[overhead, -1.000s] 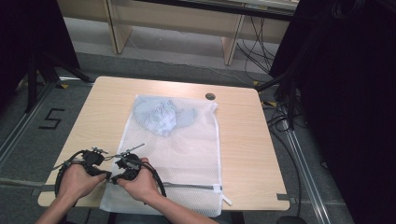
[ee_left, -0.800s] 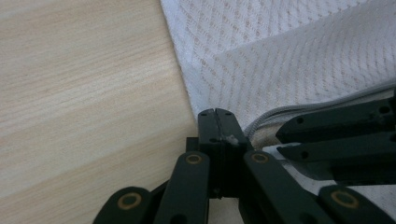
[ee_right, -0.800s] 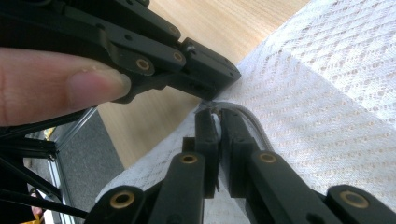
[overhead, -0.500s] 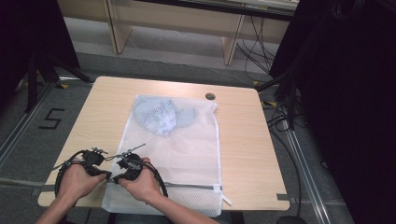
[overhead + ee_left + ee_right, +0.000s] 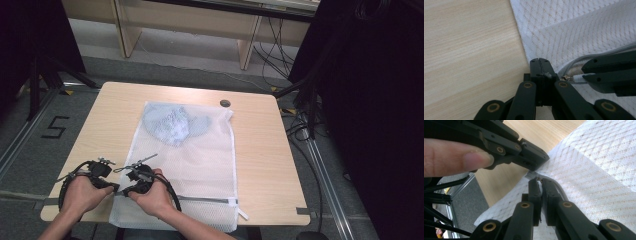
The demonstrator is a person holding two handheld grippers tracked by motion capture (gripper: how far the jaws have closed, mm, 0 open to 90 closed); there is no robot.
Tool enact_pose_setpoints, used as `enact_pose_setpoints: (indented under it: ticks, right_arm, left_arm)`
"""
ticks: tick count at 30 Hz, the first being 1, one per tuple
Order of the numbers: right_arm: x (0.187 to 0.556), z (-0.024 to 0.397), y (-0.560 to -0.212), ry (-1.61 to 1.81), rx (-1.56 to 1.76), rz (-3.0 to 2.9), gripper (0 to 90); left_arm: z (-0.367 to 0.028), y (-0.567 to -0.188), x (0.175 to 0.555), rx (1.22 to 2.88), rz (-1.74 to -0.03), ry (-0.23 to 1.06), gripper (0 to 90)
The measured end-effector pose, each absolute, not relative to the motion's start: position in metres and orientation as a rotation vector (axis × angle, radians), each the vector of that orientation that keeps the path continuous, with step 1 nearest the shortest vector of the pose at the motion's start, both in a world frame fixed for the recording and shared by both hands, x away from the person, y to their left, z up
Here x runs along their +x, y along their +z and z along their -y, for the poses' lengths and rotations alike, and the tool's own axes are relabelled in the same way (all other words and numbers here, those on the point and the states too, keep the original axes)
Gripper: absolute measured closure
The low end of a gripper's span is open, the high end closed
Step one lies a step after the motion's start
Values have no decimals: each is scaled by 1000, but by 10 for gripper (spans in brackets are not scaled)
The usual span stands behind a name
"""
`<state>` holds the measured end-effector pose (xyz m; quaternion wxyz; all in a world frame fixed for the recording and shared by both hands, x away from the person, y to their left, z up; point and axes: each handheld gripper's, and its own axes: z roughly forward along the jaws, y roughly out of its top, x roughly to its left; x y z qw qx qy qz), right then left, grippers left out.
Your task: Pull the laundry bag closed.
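A white mesh laundry bag (image 5: pixel 200 160) lies flat on the wooden table (image 5: pixel 260 150), with a light blue garment (image 5: pixel 172 125) inside its far end. A grey zipper (image 5: pixel 210 200) runs along the bag's near edge. Both grippers meet at the zipper's left end. My left gripper (image 5: pixel 114 188) (image 5: pixel 539 65) is shut on the bag's edge by the zipper end. My right gripper (image 5: pixel 125 192) (image 5: pixel 539 182) is shut on the zipper pull (image 5: pixel 571 78), its jaws a little to the right of the left one's.
A round cable hole (image 5: pixel 225 103) sits near the table's far edge. A "5" (image 5: pixel 56 127) is marked on the floor at the left. Cables (image 5: pixel 300 130) trail off the table's right side, beside a dark curtain. Bare wood flanks the bag.
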<state>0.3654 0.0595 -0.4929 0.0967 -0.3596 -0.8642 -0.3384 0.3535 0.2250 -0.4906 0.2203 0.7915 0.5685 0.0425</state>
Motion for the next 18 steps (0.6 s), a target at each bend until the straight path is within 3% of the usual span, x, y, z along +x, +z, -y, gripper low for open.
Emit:
enact_pose_setpoints:
  ticks: [18]
  right_arm:
    - [365, -55, -490, -996, -1057, 2573, 870]
  left_arm:
    - [-224, -490, 354, 2182, -1582, 116, 900]
